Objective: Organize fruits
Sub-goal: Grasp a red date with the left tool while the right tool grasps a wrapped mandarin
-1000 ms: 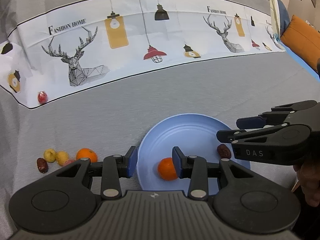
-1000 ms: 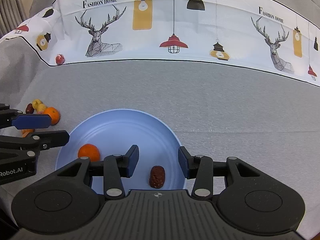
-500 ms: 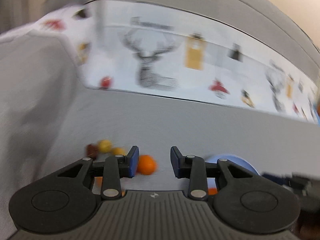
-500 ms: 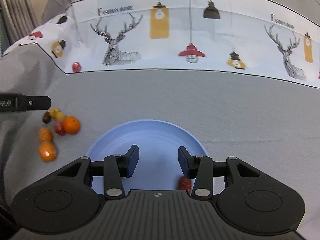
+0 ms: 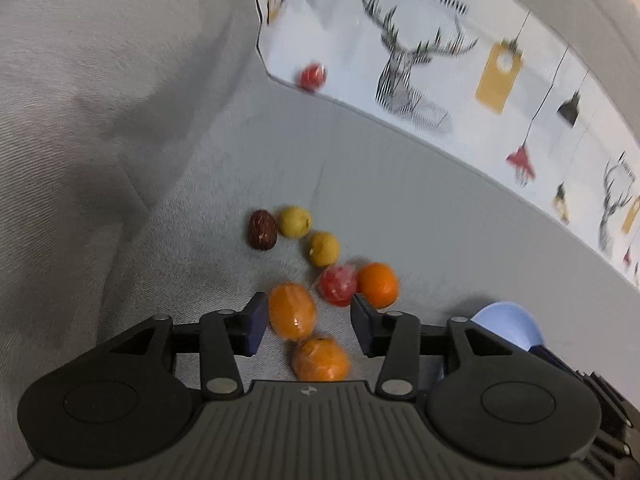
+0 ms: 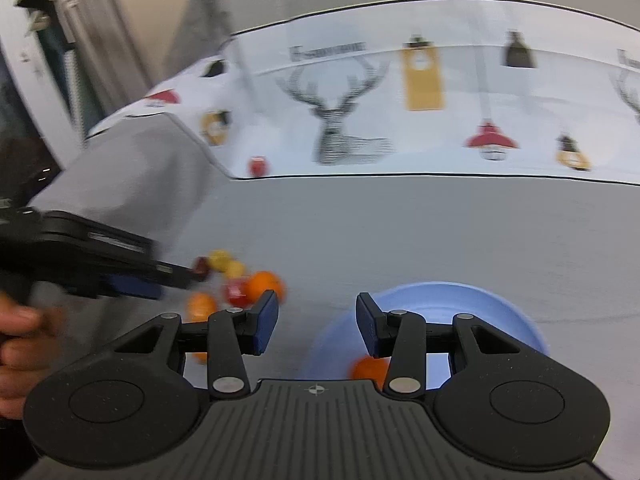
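Observation:
My left gripper (image 5: 308,326) hovers over a pile of loose fruit on the grey cloth, and its jaws are opening. A wrapped orange (image 5: 291,311) lies in the gap near the left finger, with no pad pressing on it. Another orange (image 5: 321,360) is just below it. A red fruit (image 5: 338,284), a third orange (image 5: 378,284), two yellow fruits (image 5: 324,249) and a dark date (image 5: 262,230) lie beyond. My right gripper (image 6: 317,326) stands open and empty at the left rim of the blue plate (image 6: 460,300), which holds an orange (image 6: 366,368). In the right wrist view the left gripper (image 6: 180,276) reaches in over the pile.
A single red fruit (image 5: 312,76) sits far off on the white deer-print cloth (image 6: 440,120). The grey cloth rises in a fold (image 5: 100,120) left of the pile. A person's hand (image 6: 16,320) holds the left gripper at the left edge.
My left gripper swung from the plate, where it framed an orange, leftward over the loose fruit pile, rolling as it went, with its jaws wider. The right gripper turned left; the date left its view.

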Available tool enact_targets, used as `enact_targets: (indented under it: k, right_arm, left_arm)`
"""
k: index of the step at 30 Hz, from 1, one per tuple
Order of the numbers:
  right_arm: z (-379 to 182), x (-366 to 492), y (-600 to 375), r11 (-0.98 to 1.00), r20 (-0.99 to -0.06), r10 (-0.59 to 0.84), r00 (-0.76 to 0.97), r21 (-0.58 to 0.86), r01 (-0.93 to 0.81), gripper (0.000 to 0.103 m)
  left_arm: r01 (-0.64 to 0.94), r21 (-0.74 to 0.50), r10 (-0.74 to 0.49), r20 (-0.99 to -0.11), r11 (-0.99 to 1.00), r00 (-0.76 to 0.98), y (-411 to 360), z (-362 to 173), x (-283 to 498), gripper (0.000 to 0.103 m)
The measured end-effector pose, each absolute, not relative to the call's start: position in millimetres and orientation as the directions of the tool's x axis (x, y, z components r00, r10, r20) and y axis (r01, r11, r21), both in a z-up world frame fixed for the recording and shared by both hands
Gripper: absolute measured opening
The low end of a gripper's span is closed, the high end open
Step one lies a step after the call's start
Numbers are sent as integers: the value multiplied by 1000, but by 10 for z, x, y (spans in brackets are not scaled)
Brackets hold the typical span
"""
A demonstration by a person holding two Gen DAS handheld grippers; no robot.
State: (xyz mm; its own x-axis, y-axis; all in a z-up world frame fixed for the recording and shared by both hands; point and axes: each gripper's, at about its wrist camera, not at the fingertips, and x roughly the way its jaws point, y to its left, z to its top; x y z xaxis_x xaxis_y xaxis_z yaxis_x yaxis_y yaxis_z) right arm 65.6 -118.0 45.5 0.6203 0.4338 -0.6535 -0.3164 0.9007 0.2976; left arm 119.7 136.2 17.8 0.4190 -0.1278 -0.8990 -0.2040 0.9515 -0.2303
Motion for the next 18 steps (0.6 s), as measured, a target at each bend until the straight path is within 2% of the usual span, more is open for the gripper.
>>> enact_targets:
  k: [3, 6, 13, 18]
  right_arm:
    - [408, 672, -983, 880, -651, 472, 595, 308, -362, 46]
    - [326, 699, -777, 856, -667, 507, 546, 314, -411, 46]
    - [190, 732, -325, 816, -703, 522, 483, 245, -524, 46]
    - [52, 807, -132, 806, -736, 508, 448, 222, -548, 49]
  left_arm:
    - [-209, -236, -137, -905, 949, 403, 1414, 123, 1303, 50]
    - [-233, -210, -96, -901, 950, 423, 1528, 98, 1418, 50]
    - [-283, -210, -76, -905, 936, 419, 1727, -4, 1588, 50]
    - [-251, -200, -81, -905, 947, 417, 1653, -57, 1665, 43]
